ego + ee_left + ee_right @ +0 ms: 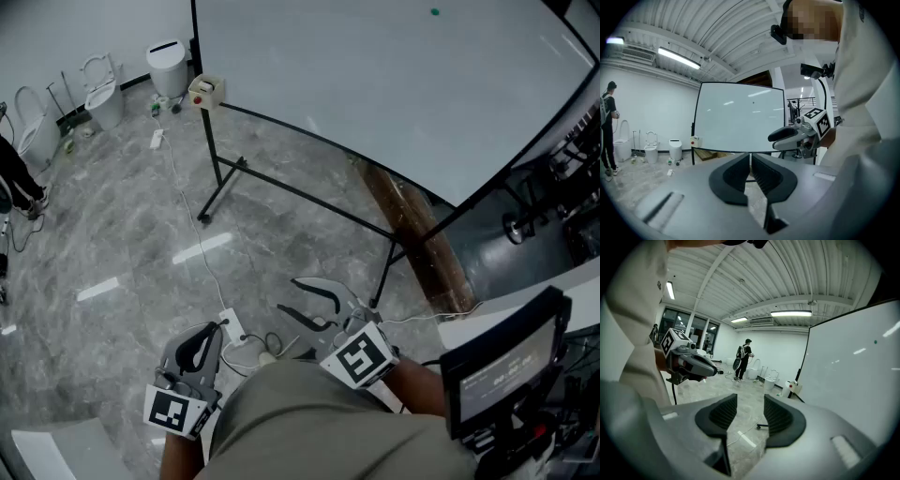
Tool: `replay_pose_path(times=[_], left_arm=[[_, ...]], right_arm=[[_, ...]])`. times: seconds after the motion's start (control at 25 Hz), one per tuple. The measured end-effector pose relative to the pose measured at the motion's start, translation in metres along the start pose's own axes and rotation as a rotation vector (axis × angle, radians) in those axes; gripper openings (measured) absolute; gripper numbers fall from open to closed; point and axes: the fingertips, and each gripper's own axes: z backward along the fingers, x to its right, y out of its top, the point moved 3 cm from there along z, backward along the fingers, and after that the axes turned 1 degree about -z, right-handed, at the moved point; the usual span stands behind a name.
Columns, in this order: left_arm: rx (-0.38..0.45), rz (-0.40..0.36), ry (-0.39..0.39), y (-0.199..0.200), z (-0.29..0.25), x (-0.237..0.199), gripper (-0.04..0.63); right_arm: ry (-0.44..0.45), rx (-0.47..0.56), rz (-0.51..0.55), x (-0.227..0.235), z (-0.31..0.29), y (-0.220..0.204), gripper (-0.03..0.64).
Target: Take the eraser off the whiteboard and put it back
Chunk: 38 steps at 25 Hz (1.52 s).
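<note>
grey stone floor open ahead | whiteboard top and right edge cut off | eraser small pale block at board's lower left corner, detail unclear, well apart from both grippers | left gripper jaws nearly together, empty | right gripper jaws wide apart, empty | monitor crowds its right

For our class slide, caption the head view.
Open grey right gripper and shut grey left gripper held before a white, black-framed whiteboard.

The head view looks steeply down over the floor and whiteboard. Both gripper views look roughly level, sharing that distant whiteboard.
</note>
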Motion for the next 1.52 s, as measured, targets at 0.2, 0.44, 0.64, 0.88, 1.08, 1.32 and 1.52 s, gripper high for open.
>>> replay_pose_path(times=[0.2,0.44,0.64,0.88,1.08,1.32,1.52], left_arm=[[0.005,0.008,-0.047,-0.001,-0.01,0.01,0.02],[0.006,0.026,-0.042,-0.001,-0.014,0.022,0.02],[0.003,0.03,-0.026,0.003,-0.027,0.031,0.02],[0.003,0.021,-0.014,0.011,-0.058,0.045,0.02],[0.007,0.002,-0.021,0.024,-0.092,0.06,0.02],[-0.009,0.003,-0.018,0.033,-0.137,0.081,0.02],[-0.038,0.022,0.006,0.041,-0.173,0.096,0.014]], right_arm=[[-0.021,-0.032,-0.013,0.0,0.016,-0.015,0.181],[-0.02,-0.013,-0.05,0.004,0.027,-0.02,0.181],[0.001,-0.015,-0.024,0.018,0.032,-0.028,0.181],[0.0,0.012,-0.048,0.05,0.044,-0.043,0.181],[0.002,0.018,-0.068,0.085,0.06,-0.048,0.165],[0.013,0.019,-0.064,0.128,0.081,-0.071,0.078],[0.02,0.029,-0.1,0.164,0.096,-0.087,0.01]])
